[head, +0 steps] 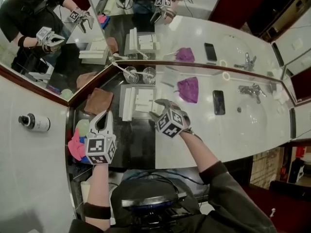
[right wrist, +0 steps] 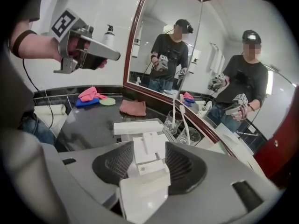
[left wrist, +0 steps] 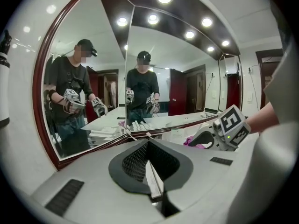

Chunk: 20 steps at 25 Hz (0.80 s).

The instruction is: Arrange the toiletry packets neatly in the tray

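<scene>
On the dark counter in front of the mirror (head: 58, 57), the tray (head: 141, 116) holds a long white box (head: 128, 104) along its left side. A cluster of small white packets (head: 144, 100) lies just to the right of that box. The right gripper (head: 158, 104) points down at the tray's right part, its tips just over the nearest packets. In the right gripper view its jaws stand released and apart. The packets (right wrist: 149, 146) show in the gap between them, one small packet (right wrist: 150, 167) closest in, and neither pad visibly presses on anything. A larger white block sits nearest that camera, but I cannot tell what it is. The long box (right wrist: 138, 126) lies across the far side of the tray, beyond the jaws. The left gripper (head: 104, 120) hangs well to the left of the tray, over the dark counter near a brown cloth (head: 98, 101), and it touches no packet. In its own view its jaws are clenched together, with only a thin pale strip along the seam. Two glasses (head: 140, 74) stand behind the tray, against the mirror.
</scene>
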Each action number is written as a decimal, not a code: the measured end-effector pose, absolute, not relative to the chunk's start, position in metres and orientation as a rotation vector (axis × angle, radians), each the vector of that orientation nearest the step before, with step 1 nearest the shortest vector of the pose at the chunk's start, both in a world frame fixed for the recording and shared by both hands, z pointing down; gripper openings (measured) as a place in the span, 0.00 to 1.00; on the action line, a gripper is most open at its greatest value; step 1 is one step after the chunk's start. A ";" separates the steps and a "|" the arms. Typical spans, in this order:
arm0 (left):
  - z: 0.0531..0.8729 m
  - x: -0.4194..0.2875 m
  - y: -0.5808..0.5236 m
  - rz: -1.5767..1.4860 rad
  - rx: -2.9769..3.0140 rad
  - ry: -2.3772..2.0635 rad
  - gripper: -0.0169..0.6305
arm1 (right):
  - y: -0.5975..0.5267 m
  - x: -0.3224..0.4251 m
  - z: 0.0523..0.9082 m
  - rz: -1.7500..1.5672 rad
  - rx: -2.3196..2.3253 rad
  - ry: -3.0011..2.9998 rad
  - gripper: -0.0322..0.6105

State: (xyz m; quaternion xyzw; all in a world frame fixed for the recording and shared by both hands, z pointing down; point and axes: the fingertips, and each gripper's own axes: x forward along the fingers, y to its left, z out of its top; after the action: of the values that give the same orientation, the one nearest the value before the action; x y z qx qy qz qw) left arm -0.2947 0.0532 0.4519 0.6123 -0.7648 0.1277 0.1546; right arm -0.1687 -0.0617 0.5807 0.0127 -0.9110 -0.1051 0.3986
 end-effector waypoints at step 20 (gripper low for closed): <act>0.479 -0.306 0.061 0.328 1.705 -2.162 0.03 | -0.081 -0.231 0.698 -0.256 -0.339 -1.972 0.50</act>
State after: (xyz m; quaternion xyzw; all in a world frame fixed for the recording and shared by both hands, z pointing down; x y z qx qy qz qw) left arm -0.3060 0.0606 0.4789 0.6044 -0.7665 0.1163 0.1835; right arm -0.2314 -0.0807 0.6982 -0.1421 -0.8273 -0.1074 0.5328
